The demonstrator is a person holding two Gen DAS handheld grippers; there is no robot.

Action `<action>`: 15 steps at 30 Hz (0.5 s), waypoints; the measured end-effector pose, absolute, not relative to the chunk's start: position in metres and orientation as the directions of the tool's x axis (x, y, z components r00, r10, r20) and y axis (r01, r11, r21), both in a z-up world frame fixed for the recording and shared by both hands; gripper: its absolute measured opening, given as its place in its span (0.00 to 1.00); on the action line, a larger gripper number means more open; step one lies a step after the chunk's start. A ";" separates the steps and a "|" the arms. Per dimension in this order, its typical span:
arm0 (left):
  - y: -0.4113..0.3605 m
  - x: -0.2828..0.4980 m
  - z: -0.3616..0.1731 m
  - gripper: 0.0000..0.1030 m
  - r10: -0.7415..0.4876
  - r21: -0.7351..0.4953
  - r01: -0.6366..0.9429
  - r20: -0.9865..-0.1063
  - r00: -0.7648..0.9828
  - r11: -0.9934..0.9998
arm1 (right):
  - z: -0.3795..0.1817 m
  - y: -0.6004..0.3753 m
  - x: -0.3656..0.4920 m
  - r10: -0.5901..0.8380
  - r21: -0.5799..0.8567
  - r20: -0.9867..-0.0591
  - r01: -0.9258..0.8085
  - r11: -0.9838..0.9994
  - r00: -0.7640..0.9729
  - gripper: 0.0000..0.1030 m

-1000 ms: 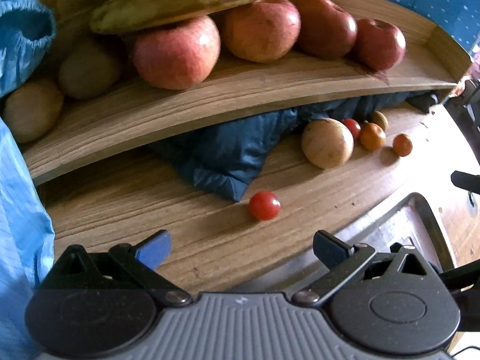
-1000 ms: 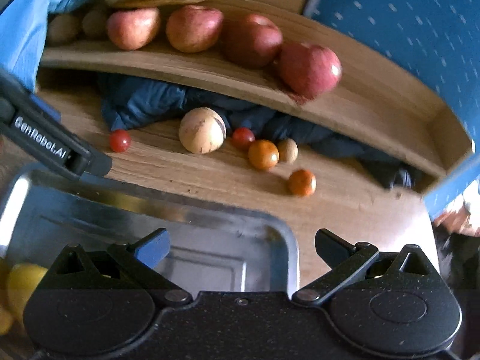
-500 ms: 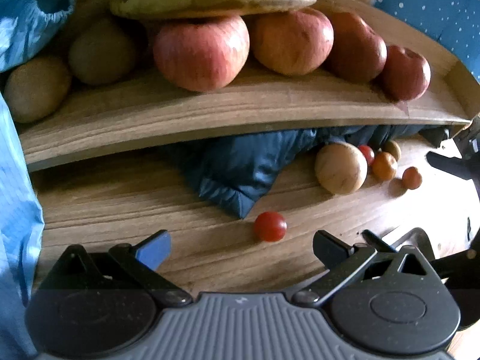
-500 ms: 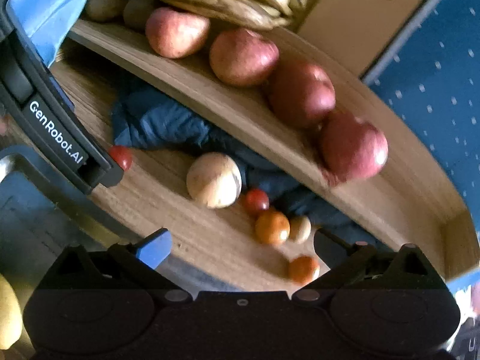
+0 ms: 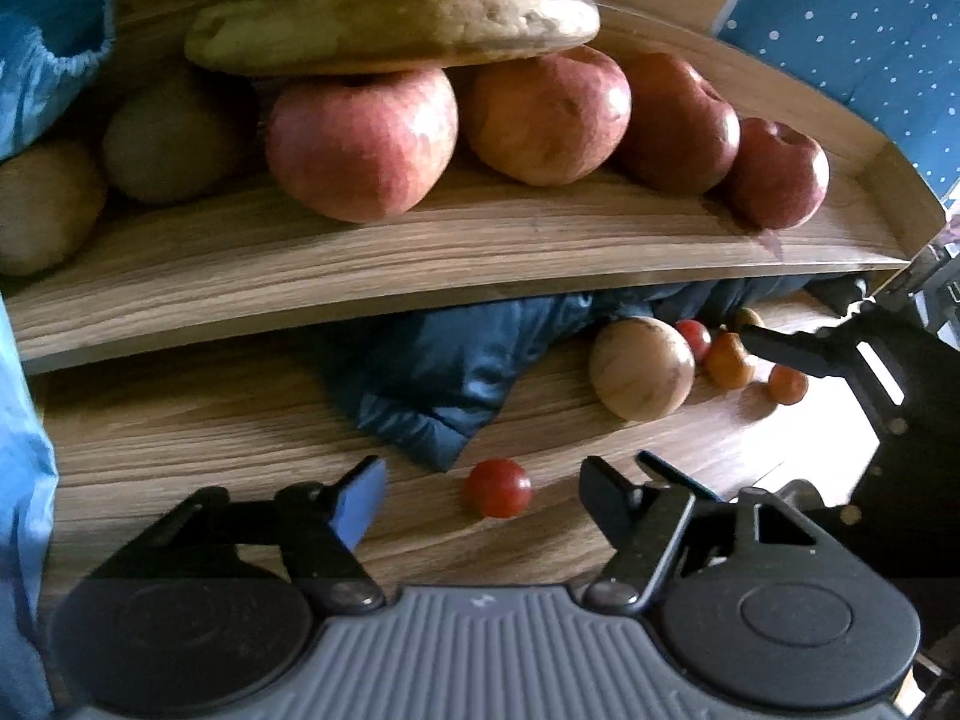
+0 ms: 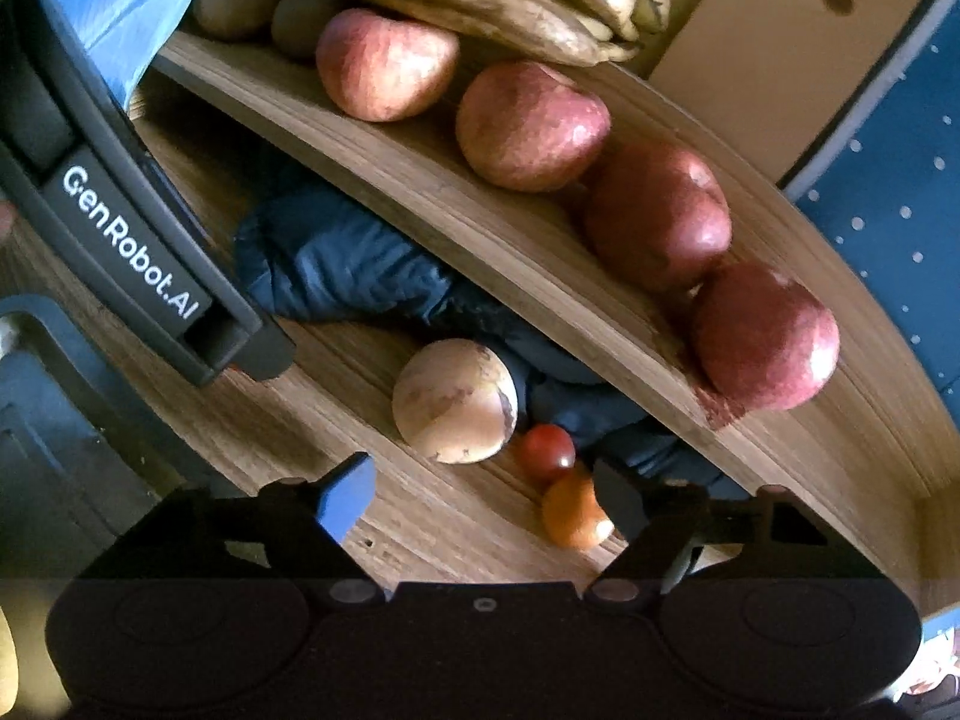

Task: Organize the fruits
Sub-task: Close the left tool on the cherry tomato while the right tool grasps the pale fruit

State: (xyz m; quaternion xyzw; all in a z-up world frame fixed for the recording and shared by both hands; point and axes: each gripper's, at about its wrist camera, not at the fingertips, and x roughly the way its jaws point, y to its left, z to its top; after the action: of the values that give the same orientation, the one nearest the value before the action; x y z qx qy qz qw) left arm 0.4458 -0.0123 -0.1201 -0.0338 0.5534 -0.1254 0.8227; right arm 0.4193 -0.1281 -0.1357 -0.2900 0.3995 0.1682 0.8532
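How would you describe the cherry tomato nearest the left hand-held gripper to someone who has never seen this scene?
Find the wooden shelf carrying red apples, then look below it to the wooden surface with the dark blue cloth. Just before the cloth's tip lies the lone cherry tomato: small, red, apart from the fruit cluster at right.

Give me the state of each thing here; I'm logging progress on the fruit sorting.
Left gripper: open, empty, low over the wooden counter.
Right gripper: open, empty, near the small fruits.
Red tomato: loose on the counter, between the left gripper's fingers, not gripped.
Orange fruit: loose, beside the right gripper's finger.
Pale round fruit: loose on the counter against the dark cloth.
Apples: lined up on the shelf.
Bananas: lying on the apples.
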 end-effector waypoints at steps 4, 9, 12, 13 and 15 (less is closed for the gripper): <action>-0.015 0.447 -0.124 0.62 -0.252 -0.204 0.170 -0.905 0.343 0.964 | -0.138 -0.125 0.422 0.081 -0.353 -0.782 -0.547 0.759 0.617 0.70; -0.014 0.449 -0.126 0.53 -0.259 -0.214 0.164 -0.905 0.336 0.963 | -0.142 -0.122 0.426 0.105 -0.353 -0.785 -0.581 0.733 0.610 0.63; -0.016 0.450 -0.127 0.49 -0.271 -0.226 0.169 -0.904 0.331 0.959 | -0.144 -0.120 0.428 0.116 -0.350 -0.786 -0.592 0.726 0.607 0.57; -0.017 0.450 -0.127 0.48 -0.276 -0.230 0.172 -0.903 0.329 0.958 | -0.144 -0.119 0.428 0.120 -0.346 -0.787 -0.594 0.726 0.605 0.57; -0.019 0.450 -0.128 0.45 -0.283 -0.237 0.175 -0.902 0.325 0.956 | -0.144 -0.118 0.431 0.130 -0.333 -0.789 -0.596 0.730 0.600 0.54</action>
State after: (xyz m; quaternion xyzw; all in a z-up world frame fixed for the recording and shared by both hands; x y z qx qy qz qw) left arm 0.4495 -0.0194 -0.1283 -0.0480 0.5635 -0.1407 0.8126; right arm 0.4312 -0.1184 -0.1439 -0.2973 0.3921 0.2154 0.8435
